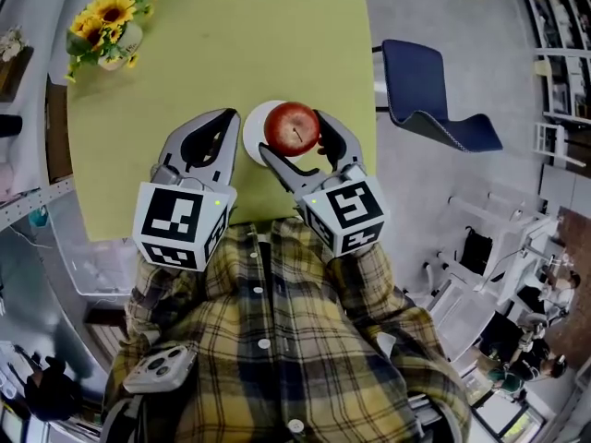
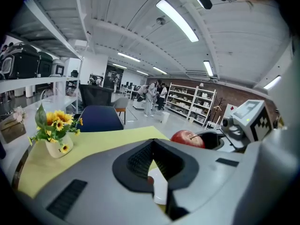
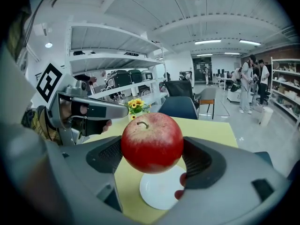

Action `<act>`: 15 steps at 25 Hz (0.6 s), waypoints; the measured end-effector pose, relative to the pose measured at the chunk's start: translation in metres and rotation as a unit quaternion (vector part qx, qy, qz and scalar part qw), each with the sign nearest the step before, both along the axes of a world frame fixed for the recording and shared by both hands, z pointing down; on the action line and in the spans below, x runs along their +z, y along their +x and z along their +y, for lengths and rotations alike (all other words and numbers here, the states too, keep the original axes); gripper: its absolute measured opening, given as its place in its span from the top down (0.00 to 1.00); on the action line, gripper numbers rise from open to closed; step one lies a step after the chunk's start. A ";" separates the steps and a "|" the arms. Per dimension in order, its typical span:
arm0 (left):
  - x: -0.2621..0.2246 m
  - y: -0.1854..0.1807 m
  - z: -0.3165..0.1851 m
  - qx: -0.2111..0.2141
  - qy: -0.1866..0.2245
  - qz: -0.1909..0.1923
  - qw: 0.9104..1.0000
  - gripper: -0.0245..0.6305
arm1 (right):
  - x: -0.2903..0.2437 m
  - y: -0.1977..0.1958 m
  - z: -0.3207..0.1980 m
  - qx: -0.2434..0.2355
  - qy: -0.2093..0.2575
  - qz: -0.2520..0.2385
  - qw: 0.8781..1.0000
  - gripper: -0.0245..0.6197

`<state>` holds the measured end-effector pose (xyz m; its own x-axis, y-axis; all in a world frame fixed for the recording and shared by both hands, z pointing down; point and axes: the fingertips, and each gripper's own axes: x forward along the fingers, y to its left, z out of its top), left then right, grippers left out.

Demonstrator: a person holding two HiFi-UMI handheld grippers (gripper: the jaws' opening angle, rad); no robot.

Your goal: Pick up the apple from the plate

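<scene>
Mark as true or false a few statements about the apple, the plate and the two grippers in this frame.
1. The right gripper has its jaws closed on the apple. True.
2. The apple sits on the plate. False: it is held clear above the plate.
3. The left gripper has its jaws together with nothing between them. True.
4. The sunflowers stand right beside the plate. False: they are at the table's far left corner in the head view.
5. A blue chair stands next to the table. True.
</scene>
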<state>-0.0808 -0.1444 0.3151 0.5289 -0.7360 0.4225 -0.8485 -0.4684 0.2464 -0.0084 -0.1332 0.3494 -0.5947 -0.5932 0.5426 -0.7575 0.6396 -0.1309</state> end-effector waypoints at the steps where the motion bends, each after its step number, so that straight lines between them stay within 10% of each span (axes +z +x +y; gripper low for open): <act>1: -0.003 0.002 0.001 0.001 0.006 -0.002 1.000 0.95 | -0.004 0.000 0.000 -0.002 0.004 0.001 1.000 0.37; 15: -0.028 0.006 0.033 -0.004 0.014 -0.006 1.000 0.95 | -0.056 -0.006 0.030 -0.038 0.025 -0.030 0.999 0.37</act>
<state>-0.0744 -0.1111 0.2870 0.5181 -0.7523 0.4068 -0.8550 -0.4681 0.2234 -0.0139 -0.1036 0.2938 -0.6693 -0.5702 0.4763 -0.6983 0.7017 -0.1413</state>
